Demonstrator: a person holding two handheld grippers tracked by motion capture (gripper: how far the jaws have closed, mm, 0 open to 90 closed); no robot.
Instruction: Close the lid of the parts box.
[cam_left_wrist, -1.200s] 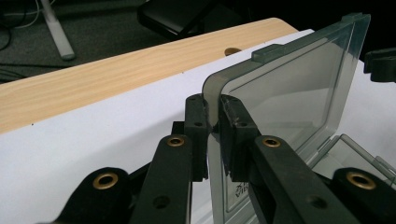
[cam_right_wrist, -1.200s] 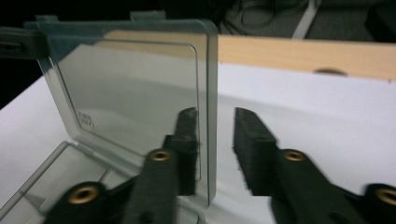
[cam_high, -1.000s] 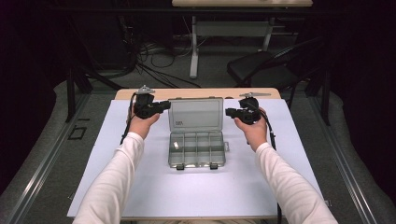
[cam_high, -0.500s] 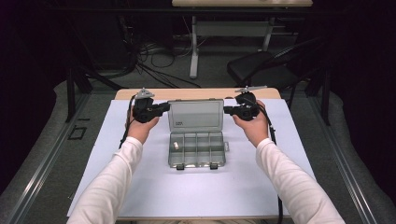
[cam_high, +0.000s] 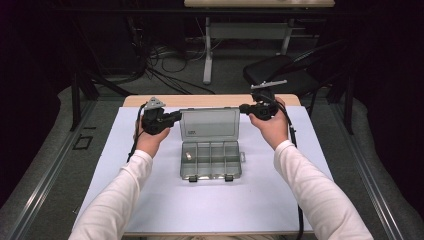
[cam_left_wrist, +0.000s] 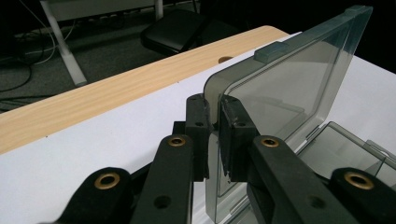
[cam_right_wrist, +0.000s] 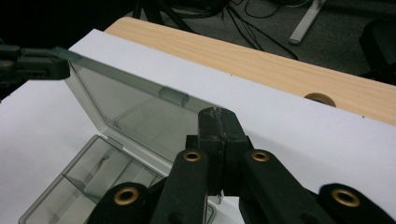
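A clear grey compartment box (cam_high: 212, 167) lies open mid-table, its lid (cam_high: 210, 124) standing upright. My left gripper (cam_high: 176, 116) is shut on the lid's left edge; in the left gripper view the two pads (cam_left_wrist: 198, 126) press the lid (cam_left_wrist: 289, 79) from both sides. My right gripper (cam_high: 243, 107) hovers at the lid's upper right corner, shut with nothing between its jaws (cam_right_wrist: 218, 133). In the right gripper view the lid (cam_right_wrist: 130, 107) stands to the left of those jaws, apart from them. A small brass piece (cam_high: 189, 156) lies in the box's left compartment.
The box sits on a white mat (cam_high: 150, 200) over a wooden table whose far edge (cam_high: 200, 100) shows bare wood. Beyond the table stand a black chair (cam_high: 285, 70) and a desk frame with cables on the floor.
My right gripper has risen from the lid's right edge to above its upper corner and no longer holds it. The left gripper and the lid have stayed put.
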